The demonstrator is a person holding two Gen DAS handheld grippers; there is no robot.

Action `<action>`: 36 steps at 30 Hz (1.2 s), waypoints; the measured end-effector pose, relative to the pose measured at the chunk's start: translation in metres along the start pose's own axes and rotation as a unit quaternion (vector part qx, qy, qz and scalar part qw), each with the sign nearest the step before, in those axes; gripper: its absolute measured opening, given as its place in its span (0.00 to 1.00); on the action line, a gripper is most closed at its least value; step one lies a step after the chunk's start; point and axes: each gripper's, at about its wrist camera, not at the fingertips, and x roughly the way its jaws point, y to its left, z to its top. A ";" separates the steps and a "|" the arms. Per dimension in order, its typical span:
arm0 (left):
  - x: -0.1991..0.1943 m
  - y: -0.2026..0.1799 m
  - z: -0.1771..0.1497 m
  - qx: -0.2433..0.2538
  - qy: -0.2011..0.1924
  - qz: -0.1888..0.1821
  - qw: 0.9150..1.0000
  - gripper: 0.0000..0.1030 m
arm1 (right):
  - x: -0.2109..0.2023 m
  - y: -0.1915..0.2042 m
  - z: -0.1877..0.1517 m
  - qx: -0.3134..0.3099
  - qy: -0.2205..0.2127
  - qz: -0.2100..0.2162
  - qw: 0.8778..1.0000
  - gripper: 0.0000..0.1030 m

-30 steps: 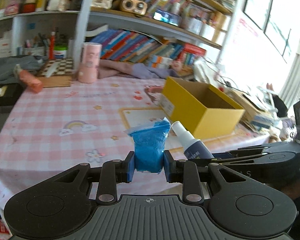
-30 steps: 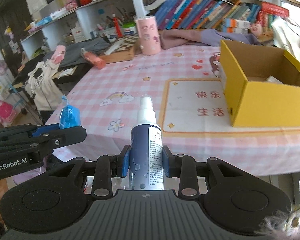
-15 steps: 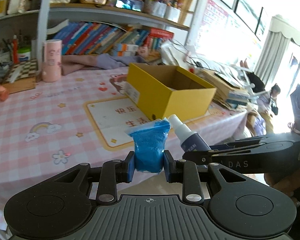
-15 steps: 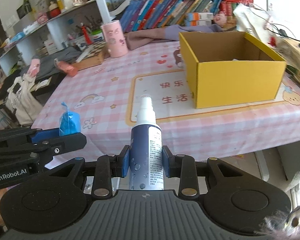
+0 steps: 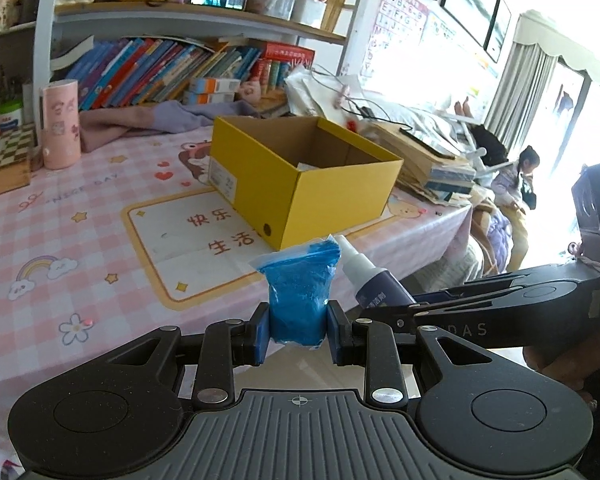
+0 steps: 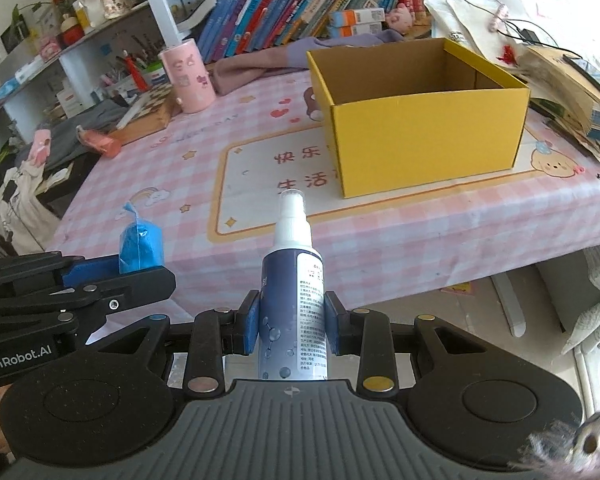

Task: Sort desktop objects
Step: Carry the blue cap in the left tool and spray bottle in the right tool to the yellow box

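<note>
- The left gripper (image 5: 298, 338) is clamped on a blue bag (image 5: 298, 298); its blue pads press the bag's lower sides, and the bag stands upright between them with its twisted top uppermost.
- The right gripper (image 6: 291, 328) is clamped on a spray bottle (image 6: 294, 304), held upright by the lower body, white nozzle on top and printed label facing the camera.
- Both grippers are in the air just off the near edge of the table (image 6: 399, 232), side by side. In the left view the bottle (image 5: 373, 280) shows just right of the bag, tilted; in the right view the bag (image 6: 140, 246) sits left of the bottle in the other gripper's pads.
- Beyond them the table is covered by a pink checked cloth (image 5: 60, 220) with a cream panel bearing red characters.
- A yellow box (image 5: 305, 180) stands open on the far right part of that panel. Its inside is brown card, and something pale lies at the bottom, too little seen to name.
- A pink cup (image 5: 60, 124) stands upright towards the back left of the table, well apart from the box.
- A purple cloth (image 5: 148, 118) lies bunched behind the box, against the bookshelf (image 5: 180, 68).
- A stack of papers (image 6: 571, 88) lies at the table's right end, just beside the box.
</note>
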 end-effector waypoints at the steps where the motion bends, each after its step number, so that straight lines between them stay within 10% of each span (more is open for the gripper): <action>1: 0.001 -0.001 0.001 0.000 0.000 0.000 1.000 0.27 | -0.001 -0.002 0.000 0.001 0.000 -0.001 1.000 0.29; 36: 0.071 -0.048 0.047 0.061 0.005 -0.025 0.998 0.26 | 0.002 -0.083 0.034 0.041 -0.006 -0.019 0.999 0.29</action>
